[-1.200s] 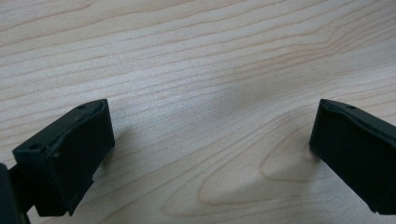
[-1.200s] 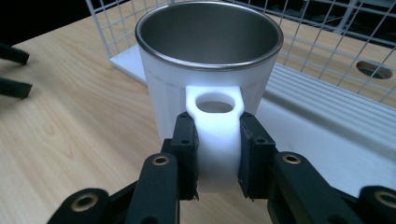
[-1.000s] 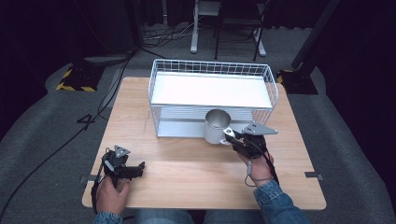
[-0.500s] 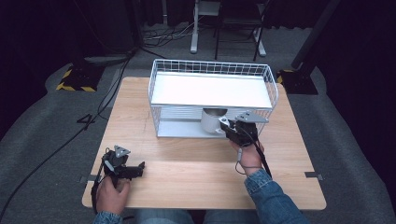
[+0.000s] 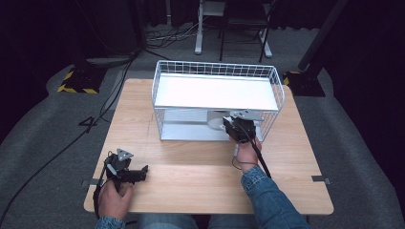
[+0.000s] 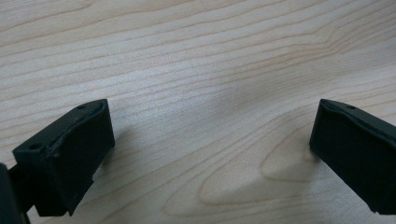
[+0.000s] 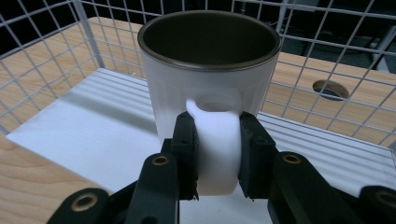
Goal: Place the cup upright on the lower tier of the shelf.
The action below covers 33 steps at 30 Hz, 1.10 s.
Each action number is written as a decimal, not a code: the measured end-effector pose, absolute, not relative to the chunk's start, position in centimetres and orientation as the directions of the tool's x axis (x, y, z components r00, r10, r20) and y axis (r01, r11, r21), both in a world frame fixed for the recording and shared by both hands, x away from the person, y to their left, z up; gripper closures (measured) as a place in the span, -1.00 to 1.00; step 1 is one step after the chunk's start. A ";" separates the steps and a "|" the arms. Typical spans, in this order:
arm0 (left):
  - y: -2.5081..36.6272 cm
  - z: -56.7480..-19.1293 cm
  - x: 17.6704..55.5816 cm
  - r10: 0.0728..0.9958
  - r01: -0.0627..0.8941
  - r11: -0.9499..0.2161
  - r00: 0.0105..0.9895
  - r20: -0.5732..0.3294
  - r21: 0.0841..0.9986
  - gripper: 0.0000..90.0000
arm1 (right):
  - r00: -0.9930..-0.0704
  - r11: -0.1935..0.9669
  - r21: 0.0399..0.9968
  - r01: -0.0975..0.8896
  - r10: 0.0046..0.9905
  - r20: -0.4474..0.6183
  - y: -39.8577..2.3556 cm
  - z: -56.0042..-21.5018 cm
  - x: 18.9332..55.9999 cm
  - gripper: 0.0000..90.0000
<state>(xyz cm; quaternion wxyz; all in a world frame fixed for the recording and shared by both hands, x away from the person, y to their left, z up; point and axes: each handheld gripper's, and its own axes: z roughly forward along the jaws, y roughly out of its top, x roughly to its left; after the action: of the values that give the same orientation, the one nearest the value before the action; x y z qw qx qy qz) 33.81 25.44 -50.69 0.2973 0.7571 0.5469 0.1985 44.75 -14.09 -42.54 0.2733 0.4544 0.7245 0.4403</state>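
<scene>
Mug [image 7: 208, 70] pinched by its handle in right tool [image 7: 217, 154], upright for setting on rack's [image 5: 217, 67] lower shelf; left tool [image 6: 210, 154] spread, idle on worktop [image 5: 200, 181].

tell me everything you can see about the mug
The mug is white outside with a dark inside and a thin dark rim, and looks empty. It stands upright, mouth up, in the lower level of the wire rack, over its white shelf. The right gripper clamps its white handle between both jaws.

Grey carpet [image 5: 353, 143] (dark room), wooden table [image 5: 191, 167]
</scene>
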 end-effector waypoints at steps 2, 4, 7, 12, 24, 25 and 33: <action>25.4 -50.7 33.8 0.946 0.710 -0.225 0.323 -0.024 0.667 -1.00 | -0.421 0.198 0.886 0.419 0.907 -0.004 -13.9 -42.9 45.0 0.59; 25.4 -50.7 33.8 0.946 0.710 -0.225 0.323 -0.024 0.667 -1.00 | -0.413 0.197 0.885 0.421 0.911 -0.006 -13.8 -43.1 45.2 0.59; 25.4 -50.7 33.8 0.946 0.710 -0.224 0.322 -0.025 0.667 -1.00 | -0.393 0.187 0.883 0.430 0.920 -0.003 -13.8 -43.4 45.4 0.59; 25.4 -50.7 33.8 0.946 0.710 -0.225 0.323 -0.025 0.667 -1.00 | -0.381 0.183 0.882 0.435 0.925 -0.004 -13.6 -43.8 45.6 0.59; 25.4 -50.7 33.8 0.946 0.710 -0.225 0.323 -0.025 0.667 -1.00 | -0.395 0.208 0.876 0.435 0.918 -0.022 -13.2 -44.0 45.2 0.55; 25.4 -50.7 33.8 0.946 0.710 -0.225 0.323 -0.025 0.667 -1.00 | -0.399 0.207 0.878 0.432 0.917 -0.020 -13.1 -44.0 45.1 0.54; 25.4 -50.7 33.8 0.946 0.710 -0.225 0.323 -0.025 0.667 -1.00 | -0.417 0.214 0.870 0.445 0.909 -0.010 -12.9 -44.5 44.6 0.47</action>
<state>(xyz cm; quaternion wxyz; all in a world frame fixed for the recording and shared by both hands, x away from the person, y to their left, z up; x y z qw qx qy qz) 33.80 25.44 -50.69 0.2972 0.7570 0.5471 0.1982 44.60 -12.87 -44.53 0.2753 0.4644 0.7287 0.4212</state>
